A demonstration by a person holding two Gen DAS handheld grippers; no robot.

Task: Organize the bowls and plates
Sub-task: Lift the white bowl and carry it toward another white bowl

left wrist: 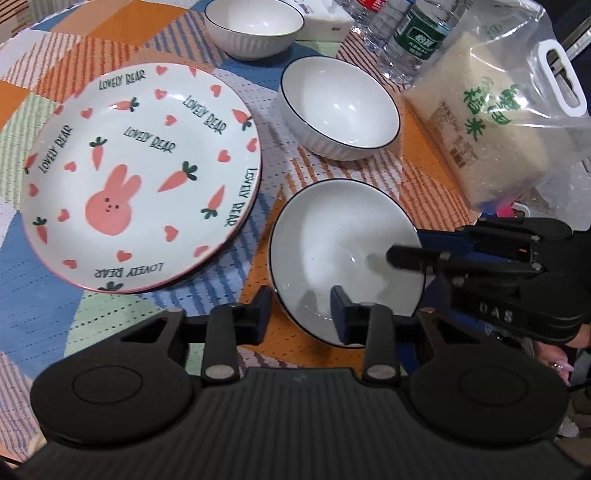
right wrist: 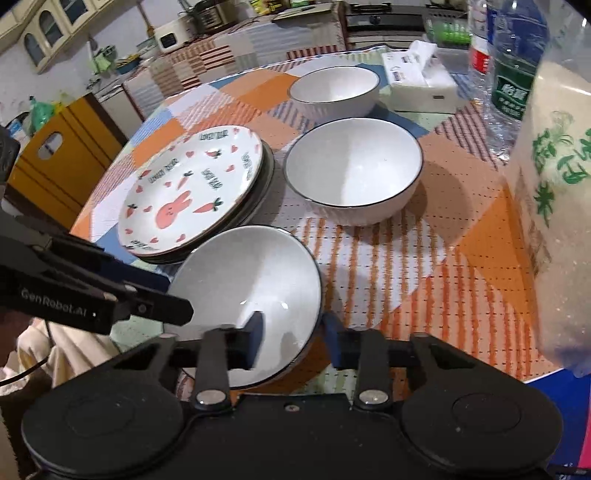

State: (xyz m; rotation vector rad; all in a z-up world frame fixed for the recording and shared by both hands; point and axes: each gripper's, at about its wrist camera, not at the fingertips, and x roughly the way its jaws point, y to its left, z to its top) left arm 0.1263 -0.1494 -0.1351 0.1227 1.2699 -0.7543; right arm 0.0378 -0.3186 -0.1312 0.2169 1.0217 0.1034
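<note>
A white bowl with a dark rim [left wrist: 343, 251] [right wrist: 251, 295] is tilted near the table's front edge. My left gripper [left wrist: 301, 312] straddles its near rim, one finger outside and one inside. My right gripper [right wrist: 293, 341] straddles its right rim the same way; it shows in the left wrist view [left wrist: 402, 254]. A stack of plates topped by a bunny and carrot plate [left wrist: 140, 177] [right wrist: 195, 195] lies to the left. Two more white bowls stand behind: a middle one [left wrist: 340, 107] [right wrist: 354, 170] and a far one [left wrist: 255, 26] [right wrist: 336, 90].
A bag of rice [left wrist: 495, 118] [right wrist: 554, 206] stands at the right. Water bottles [left wrist: 417, 37] [right wrist: 513, 66] and a tissue box [right wrist: 421, 83] sit at the back. The patchwork tablecloth [left wrist: 74, 314] [right wrist: 424, 280] covers the round table.
</note>
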